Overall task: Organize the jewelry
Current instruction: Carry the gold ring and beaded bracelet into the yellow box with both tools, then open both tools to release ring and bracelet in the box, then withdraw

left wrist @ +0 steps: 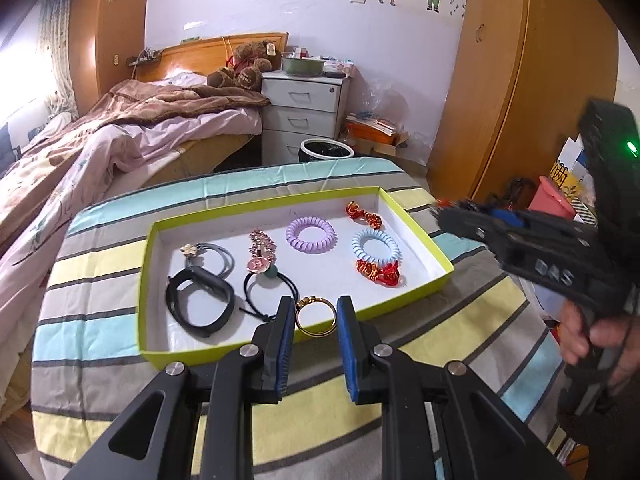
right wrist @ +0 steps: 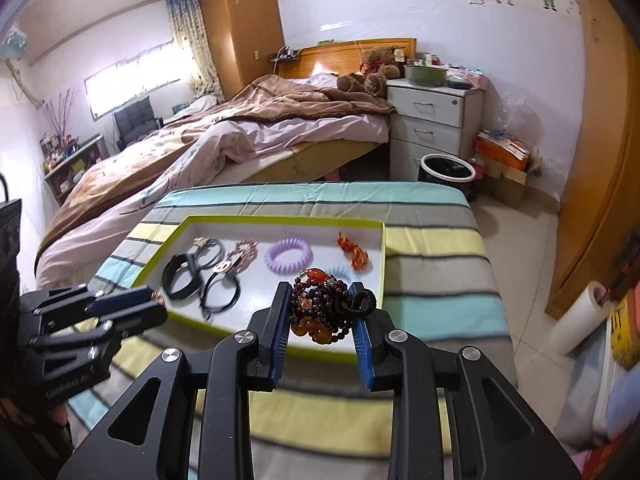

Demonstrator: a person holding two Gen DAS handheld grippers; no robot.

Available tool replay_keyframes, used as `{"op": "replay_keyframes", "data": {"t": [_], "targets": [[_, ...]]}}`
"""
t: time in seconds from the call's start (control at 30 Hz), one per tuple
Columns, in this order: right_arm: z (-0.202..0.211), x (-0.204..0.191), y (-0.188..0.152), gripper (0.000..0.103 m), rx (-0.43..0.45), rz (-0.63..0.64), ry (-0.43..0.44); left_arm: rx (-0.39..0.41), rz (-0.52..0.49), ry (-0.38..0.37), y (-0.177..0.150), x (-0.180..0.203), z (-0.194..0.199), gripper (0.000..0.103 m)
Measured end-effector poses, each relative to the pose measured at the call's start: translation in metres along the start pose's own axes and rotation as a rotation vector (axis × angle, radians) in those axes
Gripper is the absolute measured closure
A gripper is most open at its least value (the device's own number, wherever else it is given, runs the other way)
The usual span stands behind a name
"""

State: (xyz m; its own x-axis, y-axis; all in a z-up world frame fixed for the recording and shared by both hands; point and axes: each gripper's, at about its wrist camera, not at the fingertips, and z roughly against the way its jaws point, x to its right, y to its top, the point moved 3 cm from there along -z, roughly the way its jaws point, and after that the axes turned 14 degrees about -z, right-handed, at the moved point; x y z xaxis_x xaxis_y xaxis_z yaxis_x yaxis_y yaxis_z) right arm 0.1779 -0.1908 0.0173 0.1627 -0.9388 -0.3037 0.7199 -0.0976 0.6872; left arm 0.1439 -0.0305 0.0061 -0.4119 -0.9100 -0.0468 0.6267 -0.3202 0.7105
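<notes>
Right fingers (right wrist: 282,320) clamp a bundle of dark red beads (right wrist: 320,310), with amber stones and a black cord loop bunched in; the pads press it on both sides. The right gripper (right wrist: 322,320) holds the bundle above the near right part of the tray (right wrist: 382,256).

Left fingers (left wrist: 286,328) stand apart with a gold ring (left wrist: 316,316) between them. The ring sits at the tray's near edge; whether the pads touch it cannot be told. The left gripper (left wrist: 314,332) is at the near wall of the tray.

Inside the tray, white floor, lime-green rim:
- black band (left wrist: 200,304), near left;
- grey hair tie (left wrist: 208,256) with a flower charm, just behind the band;
- black hair tie (left wrist: 268,286) with a green bead, beside the band;
- pink crystal clip (left wrist: 262,250), touching that tie;
- purple coil tie (left wrist: 311,234), centre rear;
- blue coil tie (left wrist: 376,246), right;
- red clip (left wrist: 378,272), touching the blue coil's near side;
- second red clip (left wrist: 364,214), rear right corner.

The tray rests on a bench under a striped cloth (left wrist: 100,264). A bed (left wrist: 120,132) stands behind it, with a white drawer unit (left wrist: 300,108) and a bin (left wrist: 326,152) beyond.
</notes>
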Motion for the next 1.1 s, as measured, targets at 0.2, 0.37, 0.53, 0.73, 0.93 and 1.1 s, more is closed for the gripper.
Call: {"op": "replay_keyframes", "data": {"t": [0.2,0.37,0.53,0.73,0.93,1.1], "targets": [[-0.044,0.004,0.018,0.073,-0.067,0.016,0.025,-0.018,0.014,-0.036,0.008,-0.004,-0.028,0.081],[-0.075,-0.001,0.021,0.073,-0.129,0.050,0.070,-0.042,0.021,-0.054,0.012,-0.005,-0.051,0.081],[-0.103,-0.001,0.020,0.073,-0.177,0.068,0.062,-0.065,0.026,-0.066,0.014,-0.005,-0.070,0.081],[-0.118,-0.002,0.018,0.073,-0.202,0.093,0.049,-0.093,0.025,-0.072,0.009,-0.005,-0.086,0.081],[-0.125,-0.004,0.016,0.073,-0.219,0.104,0.049,-0.106,0.024,-0.068,0.007,-0.005,-0.090,0.081],[-0.128,-0.001,0.017,0.073,-0.224,0.102,0.034,-0.106,0.044,-0.080,0.006,-0.008,-0.091,0.081]]}}
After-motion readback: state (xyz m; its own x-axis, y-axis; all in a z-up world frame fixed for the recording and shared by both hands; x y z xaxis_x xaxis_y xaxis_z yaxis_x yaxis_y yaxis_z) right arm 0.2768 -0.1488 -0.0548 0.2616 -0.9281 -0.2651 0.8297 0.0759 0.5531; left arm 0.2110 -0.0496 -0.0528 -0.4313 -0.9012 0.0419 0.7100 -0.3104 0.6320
